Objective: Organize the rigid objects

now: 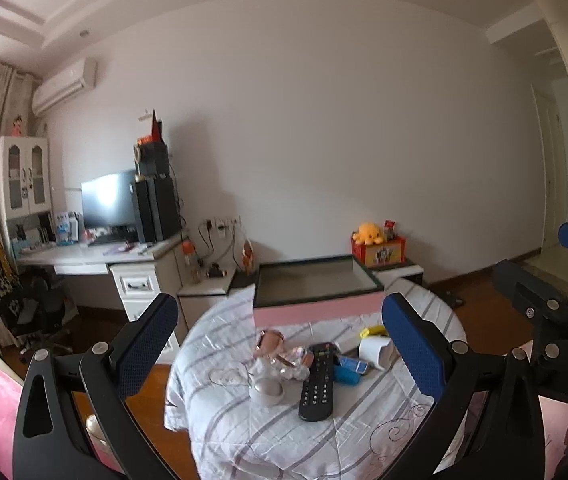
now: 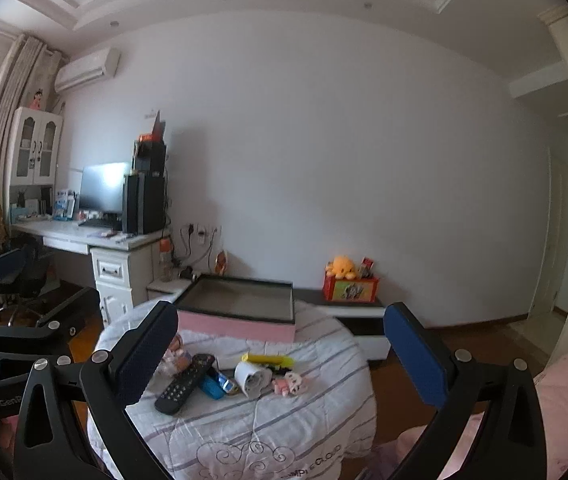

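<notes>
A round table under a striped white cloth [image 1: 243, 432] [image 2: 304, 412] carries a black remote [image 1: 316, 382] [image 2: 183, 383], a white cup on its side [image 1: 375, 352] [image 2: 252, 378], a blue item [image 1: 346, 370] [image 2: 215, 386], a yellow item [image 1: 372, 332] [image 2: 267, 359], a small pink toy [image 2: 290, 383], a white round object [image 1: 268, 390] and crinkled clear wrap [image 1: 292, 362]. A pink open box [image 1: 316, 312] [image 2: 239, 326] stands at the table's far edge. My left gripper [image 1: 279, 344] and right gripper [image 2: 281, 354] are both open and empty, held above the near side of the table.
A white desk [image 1: 95, 260] with a monitor and speakers stands at the left, an office chair [image 1: 23, 304] before it. A low cabinet with a red box and yellow plush [image 1: 378, 244] [image 2: 348, 280] stands behind the table. Pink bedding [image 2: 564, 400] lies at the right.
</notes>
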Available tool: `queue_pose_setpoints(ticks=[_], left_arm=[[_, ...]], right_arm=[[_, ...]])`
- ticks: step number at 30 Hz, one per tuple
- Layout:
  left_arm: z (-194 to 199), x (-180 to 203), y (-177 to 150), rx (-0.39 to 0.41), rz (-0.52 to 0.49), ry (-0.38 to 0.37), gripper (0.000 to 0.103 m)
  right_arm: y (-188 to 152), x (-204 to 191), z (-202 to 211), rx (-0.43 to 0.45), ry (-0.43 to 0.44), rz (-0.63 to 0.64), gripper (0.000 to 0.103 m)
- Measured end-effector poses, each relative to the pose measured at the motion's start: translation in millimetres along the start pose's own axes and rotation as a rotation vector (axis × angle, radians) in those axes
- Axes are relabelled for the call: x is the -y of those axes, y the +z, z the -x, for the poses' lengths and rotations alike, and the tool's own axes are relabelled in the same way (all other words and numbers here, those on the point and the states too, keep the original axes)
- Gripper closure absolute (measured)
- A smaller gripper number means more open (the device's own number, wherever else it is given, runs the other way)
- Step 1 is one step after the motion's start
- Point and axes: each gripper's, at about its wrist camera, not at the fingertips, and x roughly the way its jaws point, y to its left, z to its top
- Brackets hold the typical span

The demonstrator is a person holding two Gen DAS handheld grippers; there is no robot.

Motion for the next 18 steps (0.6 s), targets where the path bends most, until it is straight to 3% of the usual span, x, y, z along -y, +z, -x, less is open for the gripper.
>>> queue_pose_setpoints(ticks=[9, 18], left_arm=[[-81.1, -3.0, -55.3, -0.192, -0.04, -0.012, 0.0], [-158.1, -31.9, -108.8, -0.412, 0.02, 0.061, 0.0]], right_arm=[[-51.7, 11.4, -79.8, -0.185, 0.027, -0.028, 0.0], [-101.3, 20.7, -149.8, -0.385, 0.047, -0.049, 0.0]])
